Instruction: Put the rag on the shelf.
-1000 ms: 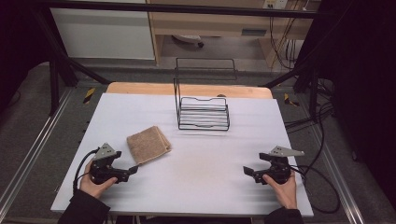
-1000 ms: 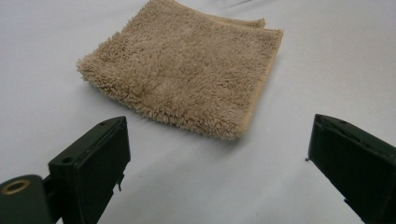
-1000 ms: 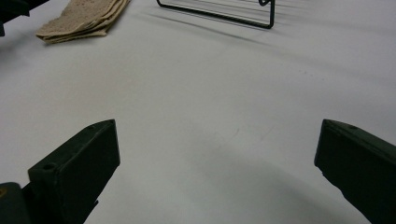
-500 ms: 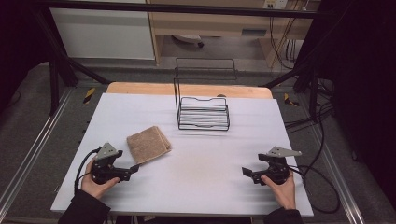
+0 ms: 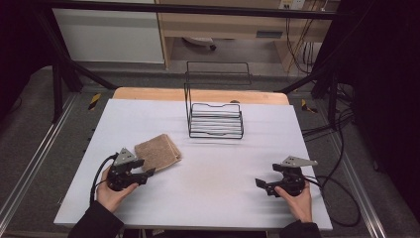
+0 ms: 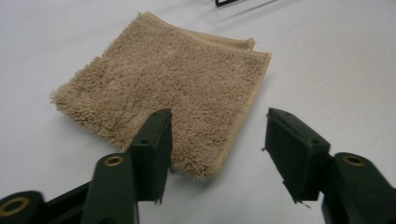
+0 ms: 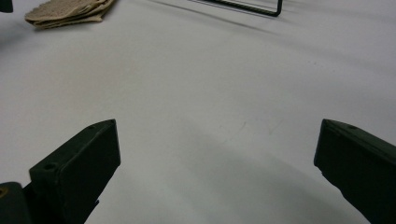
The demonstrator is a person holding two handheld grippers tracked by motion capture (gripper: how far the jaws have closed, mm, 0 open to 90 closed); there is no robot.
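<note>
A folded tan towel (image 5: 157,151) lies flat on the white table, left of centre. My left gripper (image 5: 147,173) rests on the table at the towel's near corner, held by a hand. In the left gripper view it (image 6: 217,135) is open, one jaw over the corner of the towel (image 6: 168,84) and the other over bare table. My right gripper (image 5: 259,184) sits on the table at the right, near the front edge. It (image 7: 217,144) is open wide with only white surface between its jaws, and the towel (image 7: 70,11) lies far off.
A black wire rack (image 5: 215,119) stands at the back middle of the table (image 5: 213,168), its base wire (image 7: 243,7) far from the right gripper. Cables trail from both grippers. Dark frame posts and floor surround the table.
My left gripper has edged slightly toward the towel's corner. The right gripper has barely shifted. The towel has not moved.
</note>
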